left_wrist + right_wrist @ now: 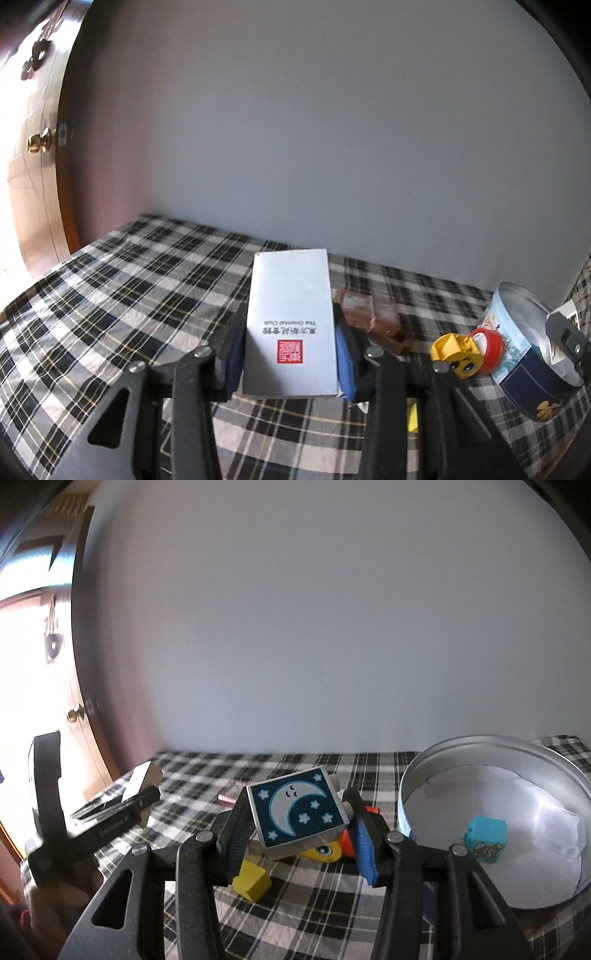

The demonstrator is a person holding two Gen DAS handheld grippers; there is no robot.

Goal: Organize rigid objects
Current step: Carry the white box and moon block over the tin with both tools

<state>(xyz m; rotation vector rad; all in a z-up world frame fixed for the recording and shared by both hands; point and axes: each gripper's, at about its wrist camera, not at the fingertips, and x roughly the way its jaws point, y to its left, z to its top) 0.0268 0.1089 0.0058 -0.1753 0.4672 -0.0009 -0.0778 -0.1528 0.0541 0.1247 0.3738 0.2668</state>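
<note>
The left gripper (291,354) clamps a white box (290,325) and the right gripper (299,830) a moon block (297,808) above the checked table (332,904), while the round tin (491,760) holds only one blue block (485,834) (yellow, red and perhaps brown pieces remain outside).

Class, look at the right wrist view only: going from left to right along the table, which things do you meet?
Left gripper holding a white box → yellow block → moon block gripped in the right gripper → round tin → turquoise block inside it.
</note>
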